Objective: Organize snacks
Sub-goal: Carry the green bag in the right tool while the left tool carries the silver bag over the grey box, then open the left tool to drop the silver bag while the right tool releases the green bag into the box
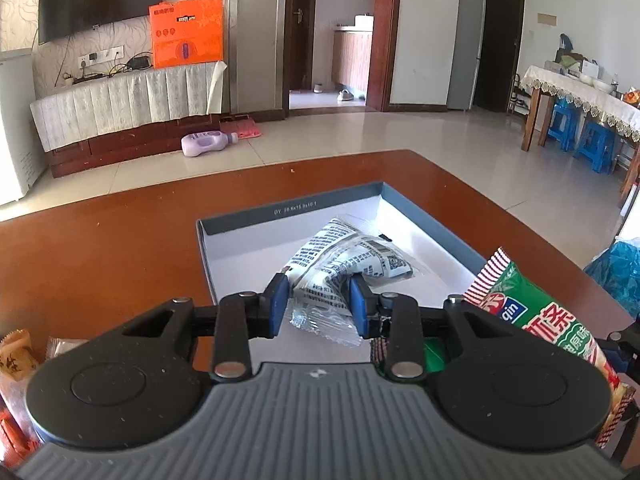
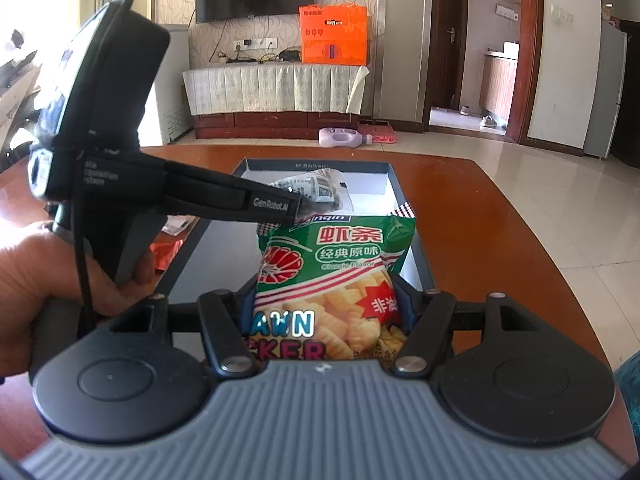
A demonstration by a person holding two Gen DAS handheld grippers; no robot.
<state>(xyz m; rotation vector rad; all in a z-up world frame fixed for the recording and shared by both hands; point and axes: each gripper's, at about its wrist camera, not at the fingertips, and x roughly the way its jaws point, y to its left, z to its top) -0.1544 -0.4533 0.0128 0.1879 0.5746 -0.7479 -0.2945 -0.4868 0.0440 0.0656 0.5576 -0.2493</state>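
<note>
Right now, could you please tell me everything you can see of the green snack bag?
The green snack bag is a glossy plastic packet of prawn crackers: green top, red-and-white striped bands, a checked sealed edge, and ridged yellow crackers pictured on its front. It looks puffed and unopened. The right tool grips its lower part from both sides and holds it upright over the near end of the open box.

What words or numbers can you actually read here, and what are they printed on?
"虾条", "经典原味", "Classic Flavor", partly hidden "AWN" and "KER": green prawn-cracker bag.
"GenRobot.AI": black finger of the left gripper.
"DY", then blurred size digits: inner rim of the grey open cardboard box.
Clear wrapped snack packet: print and barcode too small.
Orange carton: blurred.
</note>
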